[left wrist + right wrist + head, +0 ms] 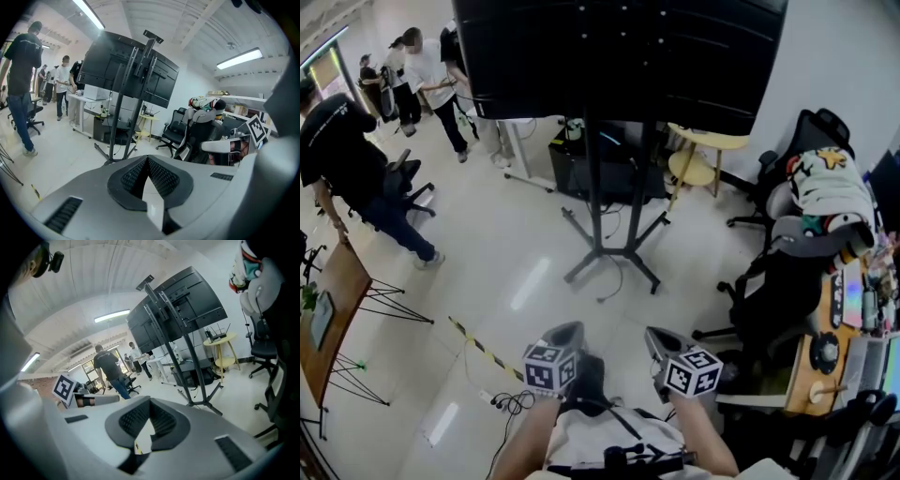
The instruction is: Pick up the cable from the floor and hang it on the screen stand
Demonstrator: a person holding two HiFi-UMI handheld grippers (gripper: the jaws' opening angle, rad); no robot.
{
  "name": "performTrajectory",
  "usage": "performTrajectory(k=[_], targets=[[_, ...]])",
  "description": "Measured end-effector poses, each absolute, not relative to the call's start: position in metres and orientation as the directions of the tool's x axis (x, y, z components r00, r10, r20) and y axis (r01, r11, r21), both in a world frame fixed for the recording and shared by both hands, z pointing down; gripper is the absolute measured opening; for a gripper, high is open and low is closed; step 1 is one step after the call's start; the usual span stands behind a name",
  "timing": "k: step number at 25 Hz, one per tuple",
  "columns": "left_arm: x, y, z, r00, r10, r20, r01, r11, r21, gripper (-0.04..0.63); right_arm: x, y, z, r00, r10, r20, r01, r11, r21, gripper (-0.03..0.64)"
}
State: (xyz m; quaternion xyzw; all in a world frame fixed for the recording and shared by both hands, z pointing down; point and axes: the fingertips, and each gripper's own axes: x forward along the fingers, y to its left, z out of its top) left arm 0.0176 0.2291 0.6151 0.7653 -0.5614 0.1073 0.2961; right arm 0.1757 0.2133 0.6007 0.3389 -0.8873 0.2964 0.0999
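The screen stand [605,202] is a black pole on splayed feet that carries a large dark screen [619,52]; it stands ahead of me. A thin dark cable [617,279] trails on the floor by its feet. A second tangle of black cable [514,404] lies at the lower left, beside a white power strip [485,397]. My left gripper [566,334] and right gripper [659,337] are held side by side low in the head view, both shut and empty, well short of the stand. The stand [125,112] also shows beyond my left gripper [147,160], and the stand [185,366] beyond my right gripper [150,402].
A yellow-black striped tape [484,349] runs across the floor at the left. Black office chairs [787,281] and a cluttered desk [848,347] crowd the right. A wooden board on an easel [333,309] stands at the left. People [356,178] stand at the far left, and a round yellow table [703,155] is behind the stand.
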Motion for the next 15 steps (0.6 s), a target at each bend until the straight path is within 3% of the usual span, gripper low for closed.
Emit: performTrajectory(k=[15], targets=[[-0.042, 0.072, 0.630, 0.380, -0.772, 0.510, -0.910, -0.211, 0.358, 0.000, 0.109, 0.058, 0.605, -0.733, -0.541, 0.413, -0.680, 0.585, -0.442, 0.003]])
